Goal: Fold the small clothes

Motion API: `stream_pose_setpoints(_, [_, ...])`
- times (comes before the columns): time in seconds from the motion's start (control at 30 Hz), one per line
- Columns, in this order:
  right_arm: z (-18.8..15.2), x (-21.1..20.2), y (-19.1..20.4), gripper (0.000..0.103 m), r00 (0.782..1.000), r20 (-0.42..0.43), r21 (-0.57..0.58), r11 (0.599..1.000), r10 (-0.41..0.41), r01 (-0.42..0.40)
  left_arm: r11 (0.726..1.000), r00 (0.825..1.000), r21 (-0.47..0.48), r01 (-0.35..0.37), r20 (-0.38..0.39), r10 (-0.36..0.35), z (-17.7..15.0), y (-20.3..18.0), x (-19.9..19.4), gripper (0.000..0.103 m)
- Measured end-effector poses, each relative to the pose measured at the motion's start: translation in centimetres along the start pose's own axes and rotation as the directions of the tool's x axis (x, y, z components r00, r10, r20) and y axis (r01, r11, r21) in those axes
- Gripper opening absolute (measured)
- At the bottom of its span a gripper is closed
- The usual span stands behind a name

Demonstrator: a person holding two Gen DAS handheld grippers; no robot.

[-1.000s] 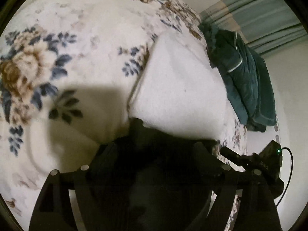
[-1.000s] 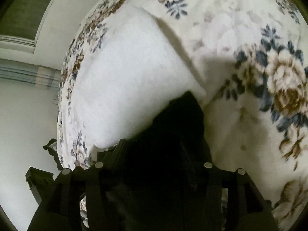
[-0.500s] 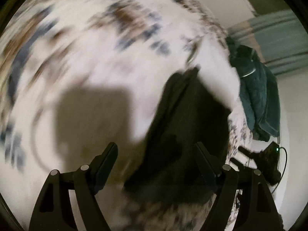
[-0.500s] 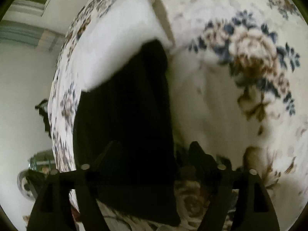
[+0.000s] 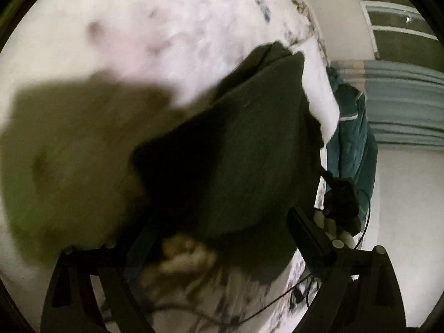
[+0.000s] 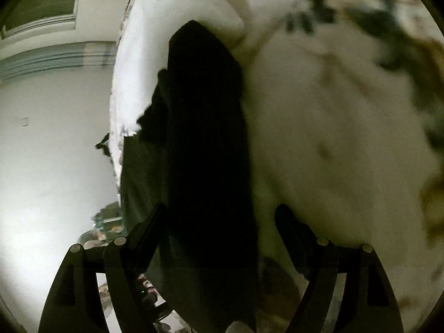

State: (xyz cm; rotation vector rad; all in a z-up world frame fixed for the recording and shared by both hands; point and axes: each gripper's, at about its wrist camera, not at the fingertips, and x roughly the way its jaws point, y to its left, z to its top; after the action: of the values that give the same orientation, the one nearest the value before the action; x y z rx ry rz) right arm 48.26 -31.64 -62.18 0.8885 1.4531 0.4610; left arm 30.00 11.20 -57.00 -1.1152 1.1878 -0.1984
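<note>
A black garment (image 5: 236, 152) lies folded in a long strip on the floral bedspread (image 5: 166, 27), its far end resting on a folded white cloth (image 5: 319, 97). My left gripper (image 5: 222, 230) hovers over its near edge, jaws opening wide. The cloth lies below and between the fingers with neither pad pressing on it. In the right wrist view the same black garment (image 6: 205, 152) runs away from me past the white cloth (image 6: 172, 5). My right gripper (image 6: 222, 224) stands open astride its near end, the left finger close to the fabric.
A teal garment (image 5: 352, 138) lies heaped at the bed's far edge, with a grey-blue curtain (image 5: 402, 97) and pale wall behind. A dark device and part of a hand (image 5: 341, 208) sit right of the left gripper. A thin cable (image 5: 277, 302) crosses the bedspread (image 6: 333, 111).
A second ago the black garment was bunched in both grippers close to the cameras. It now lies laid out on the bed and white cloth. Both pairs of jaws have spread apart.
</note>
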Motion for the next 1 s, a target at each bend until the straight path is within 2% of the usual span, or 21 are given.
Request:
stream_pose_setpoints(0.13, [1.9, 2.0, 1.0, 0.083, 0.999, -0.046, -0.053, 0.998, 0.026, -0.029, 0.999, 0.995, -0.02, 0.029, 0.091, -0.027, 0.9, -0.8, 1.0, 0.093])
stream_pose_setpoints(0.27, [2.9, 4.0, 2.1, 0.083, 0.996, -0.083, -0.094, 0.995, 0.012, -0.02, 0.998, 0.986, -0.038, 0.046, 0.16, -0.039, 1.5, -0.8, 1.6, 0.091])
stream_pose_setpoints(0.3, [2.8, 4.3, 2.4, 0.083, 0.996, -0.085, -0.106, 0.994, 0.009, -0.018, 0.998, 0.983, -0.038, 0.05, 0.178, -0.042, 1.7, -1.0, 1.6, 0.086])
stream_pose_setpoints(0.33, [2.7, 4.5, 2.6, 0.079, 0.997, -0.083, -0.119, 0.993, 0.001, -0.011, 0.999, 0.981, -0.036, 0.034, 0.194, -0.026, 1.8, -1.1, 1.5, 0.057])
stream_pose_setpoints(0.37, [2.2, 4.5, 2.7, 0.06, 0.997, -0.079, -0.136, 0.991, -0.01, -0.001, 0.999, 0.98, -0.029, 0.042, 0.197, -0.036, 2.2, -1.1, 1.5, 0.032])
stream_pose_setpoints(0.4, [1.9, 4.5, 2.8, 0.042, 0.997, -0.082, -0.141, 0.99, -0.018, 0.006, 0.999, 0.98, -0.021, 0.048, 0.193, -0.043, 2.4, -1.0, 1.3, 0.03])
stream_pose_setpoints(0.43, [1.2, 4.4, 2.5, 0.028, 0.996, -0.087, -0.132, 0.991, -0.01, -0.002, 0.999, 0.981, -0.004, 0.037, 0.189, -0.035, 2.8, -1.5, 1.1, 0.027])
stream_pose_setpoints(0.47, [1.1, 4.1, 2.5, 0.024, 0.997, -0.071, -0.126, 0.992, -0.001, -0.008, 0.999, 0.982, 0.012, 0.036, 0.185, -0.038, 3.1, -1.9, 1.1, 0.026])
stream_pose_setpoints(0.6, [-1.5, 2.0, 3.2, 0.02, 1.0, 0.013, -0.081, 0.997, 0.005, -0.003, 0.997, 0.993, 0.066, 0.033, 0.111, -0.04, 4.6, -3.7, 0.3, 0.024])
stream_pose_setpoints(0.73, [-6.4, -0.8, 3.6, 0.019, 0.994, 0.106, 0.022, 1.0, 0.007, -0.01, 0.986, 1.0, 0.165, 0.019, 0.012, -0.021, 7.2, -6.7, -1.1, 0.024])
stream_pose_setpoints(0.83, [-13.0, -2.4, 3.0, 0.019, 0.986, 0.163, 0.113, 0.994, -0.016, -0.003, 0.976, 0.998, 0.215, 0.024, -0.057, -0.012, 9.5, -8.0, -2.2, 0.023])
stream_pose_setpoints(0.9, [-17.0, -2.8, 2.2, 0.018, 0.982, 0.185, 0.182, 0.983, -0.026, -0.008, 0.969, 0.994, 0.248, 0.016, -0.109, 0.011, 10.3, -8.5, -2.3, 0.023])
stream_pose_setpoints(1.0, [-23.6, -2.3, 1.5, 0.018, 0.978, 0.203, 0.293, 0.956, -0.046, -0.016, 0.948, 0.975, 0.319, -0.001, -0.211, 0.072, 10.5, -8.9, -0.8, 0.024])
